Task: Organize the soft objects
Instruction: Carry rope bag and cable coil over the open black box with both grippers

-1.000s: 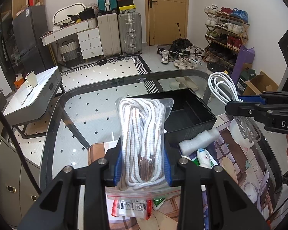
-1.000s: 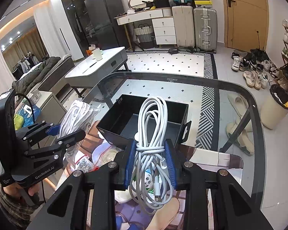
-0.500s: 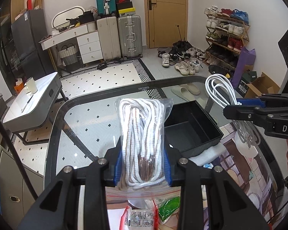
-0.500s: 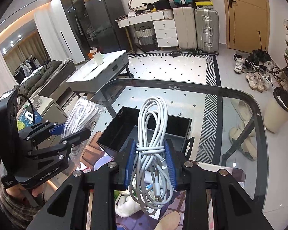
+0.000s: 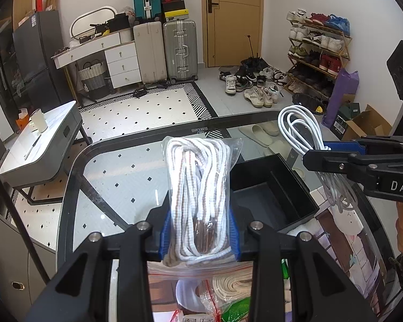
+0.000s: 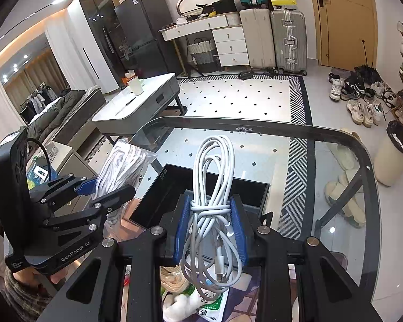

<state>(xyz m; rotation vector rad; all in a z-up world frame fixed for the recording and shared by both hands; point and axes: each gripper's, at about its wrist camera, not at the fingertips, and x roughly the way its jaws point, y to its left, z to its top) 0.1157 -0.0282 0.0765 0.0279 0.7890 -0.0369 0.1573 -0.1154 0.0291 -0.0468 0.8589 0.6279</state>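
Note:
My left gripper is shut on a clear plastic bag of white and brown rope and holds it in the air above the glass table. My right gripper is shut on a coiled white cable, also held up. A black open box sits on the table just beyond and below both; in the right wrist view the box lies behind the cable. The right gripper with the cable shows at the right of the left wrist view. The left gripper with the bag shows at the left of the right wrist view.
Loose packets, a zip bag and a coil of beige cord lie on the printed mat near the front of the glass table. A low white side table stands left. Shoes and suitcases line the far floor.
Both grippers have risen and pulled back a little with their loads. The black box now sits lower and farther off in both views.

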